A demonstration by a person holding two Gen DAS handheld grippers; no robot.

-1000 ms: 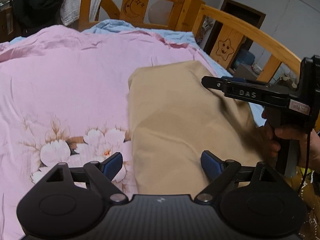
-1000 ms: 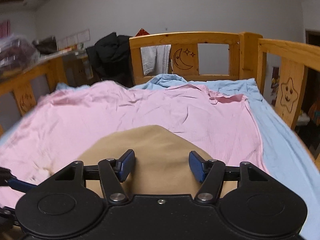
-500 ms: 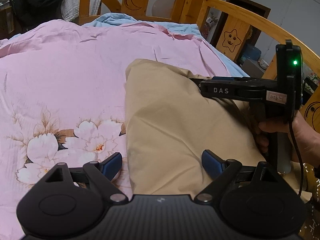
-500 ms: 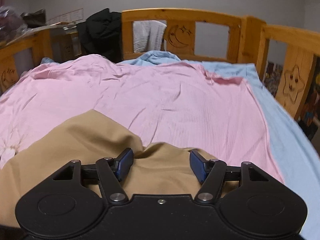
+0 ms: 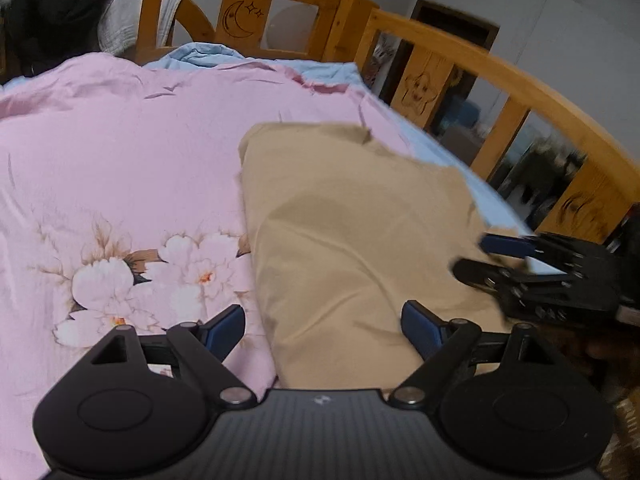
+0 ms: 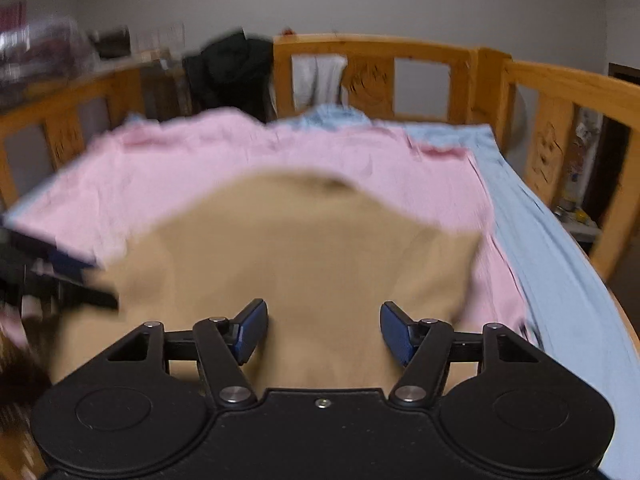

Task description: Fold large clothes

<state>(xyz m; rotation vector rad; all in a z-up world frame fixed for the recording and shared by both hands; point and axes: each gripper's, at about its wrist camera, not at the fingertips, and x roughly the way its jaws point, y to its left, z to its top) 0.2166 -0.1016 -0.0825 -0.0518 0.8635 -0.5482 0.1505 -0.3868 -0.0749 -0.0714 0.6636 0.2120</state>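
With both tools, left (image 5: 322, 330) and right (image 6: 322, 334), gaping empty over the tan garment (image 5: 352, 240), its loose, blurred fold may slump open.

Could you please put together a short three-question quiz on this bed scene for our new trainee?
1. True or false: the tan garment lies on the pink flowered sheet.
2. Which shape is carved into the wooden headboard? A) crescent moon with stars B) fish C) tree
3. Fill in: in its own camera view, the left tongs stand ____ over the garment's left edge, with nothing pinched.

Key: 1 true; 2 A; 3 open.
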